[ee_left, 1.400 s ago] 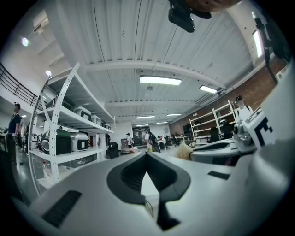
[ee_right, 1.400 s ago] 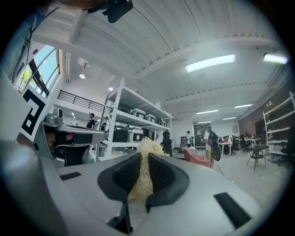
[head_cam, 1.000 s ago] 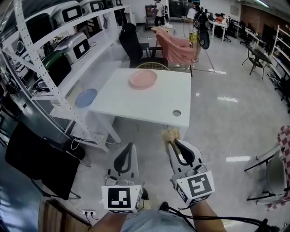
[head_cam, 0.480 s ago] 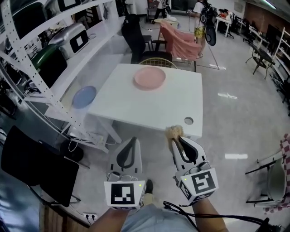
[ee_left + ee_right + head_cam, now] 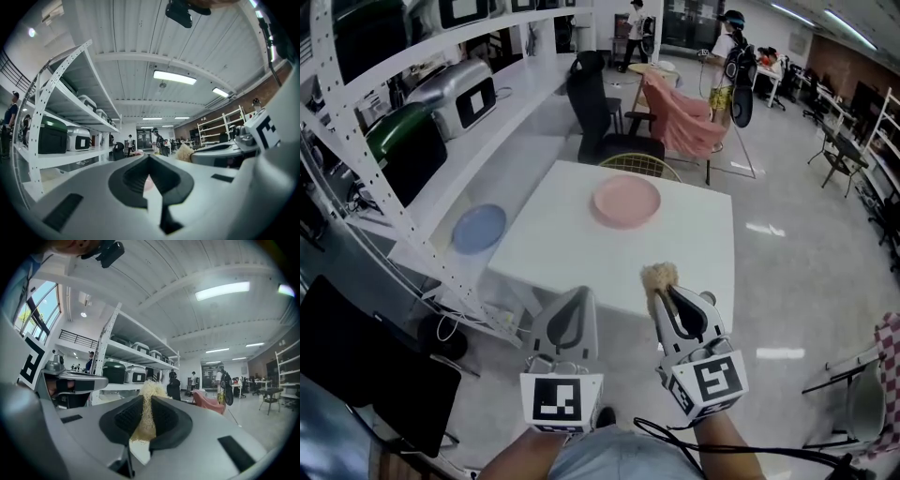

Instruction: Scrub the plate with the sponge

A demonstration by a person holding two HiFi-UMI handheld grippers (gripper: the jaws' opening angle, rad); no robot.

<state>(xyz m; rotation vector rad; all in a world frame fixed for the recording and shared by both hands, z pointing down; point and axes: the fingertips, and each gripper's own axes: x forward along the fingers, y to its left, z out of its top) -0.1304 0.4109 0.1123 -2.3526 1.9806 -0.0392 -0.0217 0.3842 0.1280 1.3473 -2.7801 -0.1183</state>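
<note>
Pink plate (image 5: 626,201) is lying on the tabletop (image 5: 572,248), well ahead of both claws and apart from them. Right claw (image 5: 662,292) is clamping the sponge (image 5: 659,276). Left claw (image 5: 577,298) is riding closed and empty. Judgement: scrubbing is not yet starting; approach and contact are remaining.

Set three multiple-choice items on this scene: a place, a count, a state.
1. Where is the pink plate? A on the white table; B on the floor; C on a chair.
2. How many plates show? A one; B two; C four.
3. The right claw is: A open, empty; B shut on the sponge; C shut on a plate.
Key: 1 A: it lies on the tabletop. 2 B: the pink one and a blue plate. 3 B: sponge pinched between its jaws.
</note>
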